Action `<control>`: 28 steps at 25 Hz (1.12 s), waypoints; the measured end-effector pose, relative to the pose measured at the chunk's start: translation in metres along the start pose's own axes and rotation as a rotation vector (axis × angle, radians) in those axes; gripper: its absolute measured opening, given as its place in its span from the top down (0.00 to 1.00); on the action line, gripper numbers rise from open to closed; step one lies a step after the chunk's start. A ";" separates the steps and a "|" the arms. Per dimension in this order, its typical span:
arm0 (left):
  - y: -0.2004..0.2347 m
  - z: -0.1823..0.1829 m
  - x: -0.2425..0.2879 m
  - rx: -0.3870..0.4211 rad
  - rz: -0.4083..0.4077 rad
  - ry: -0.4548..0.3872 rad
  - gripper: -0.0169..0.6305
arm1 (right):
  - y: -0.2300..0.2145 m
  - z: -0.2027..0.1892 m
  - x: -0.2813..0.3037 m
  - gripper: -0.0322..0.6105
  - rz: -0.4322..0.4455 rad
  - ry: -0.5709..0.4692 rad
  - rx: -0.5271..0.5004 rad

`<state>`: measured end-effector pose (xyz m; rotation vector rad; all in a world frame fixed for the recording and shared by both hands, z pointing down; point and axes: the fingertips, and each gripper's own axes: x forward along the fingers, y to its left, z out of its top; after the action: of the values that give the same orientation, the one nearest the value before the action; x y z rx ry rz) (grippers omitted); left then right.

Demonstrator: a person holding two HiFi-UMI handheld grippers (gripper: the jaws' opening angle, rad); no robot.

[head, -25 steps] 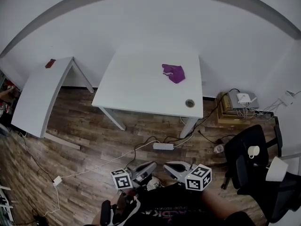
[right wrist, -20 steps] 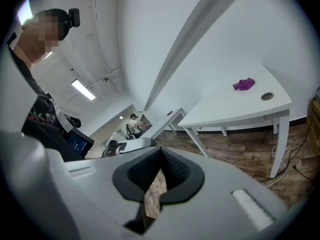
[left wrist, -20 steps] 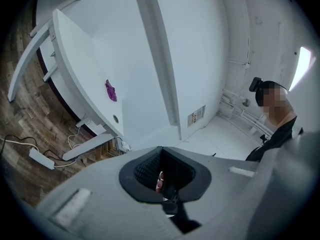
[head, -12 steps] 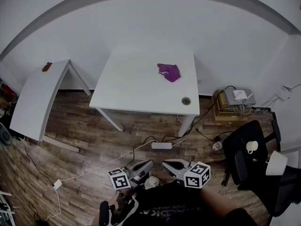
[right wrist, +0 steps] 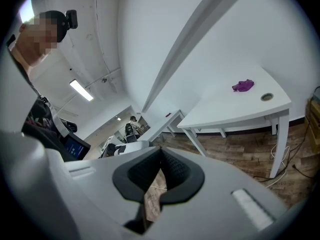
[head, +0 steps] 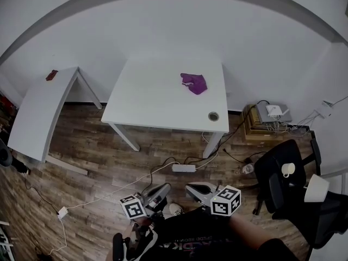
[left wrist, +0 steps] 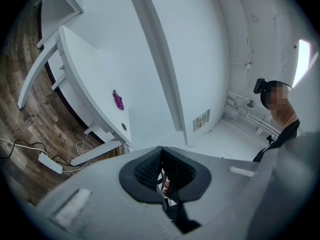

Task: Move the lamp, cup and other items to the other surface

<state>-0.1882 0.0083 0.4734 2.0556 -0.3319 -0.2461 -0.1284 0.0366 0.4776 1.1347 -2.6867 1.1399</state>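
On the black office chair [head: 277, 192]: white cup [head: 287, 169]; at the chair's right side, lamp [head: 316, 188] with pale shade; well left of the chair, white table [head: 157, 102] bearing a purple cloth [head: 194, 83]. Down-left of the chair, side by side: left gripper [head: 163, 187] and right gripper [head: 191, 188], both pinched together on nothing. Probably best to turn toward the chair first; spread the right jaws before arriving; take the cup by its wall; keep it upright across to the table.
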 end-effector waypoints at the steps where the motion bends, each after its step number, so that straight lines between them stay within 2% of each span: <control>1: 0.000 0.000 -0.001 -0.001 0.000 -0.001 0.98 | -0.001 0.001 0.000 0.94 -0.006 -0.007 0.003; 8: 0.011 0.013 -0.023 0.005 0.045 -0.047 0.98 | -0.012 0.017 0.001 0.94 -0.070 -0.071 0.017; 18: 0.018 0.020 -0.044 -0.017 0.049 -0.084 0.98 | -0.014 0.031 0.012 0.92 -0.101 -0.096 0.016; 28: 0.027 0.028 -0.046 -0.029 0.091 -0.137 0.98 | -0.052 0.062 0.010 0.87 -0.131 -0.118 0.006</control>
<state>-0.2438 -0.0113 0.4853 1.9937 -0.5015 -0.3348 -0.0871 -0.0331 0.4666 1.3985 -2.6462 1.0947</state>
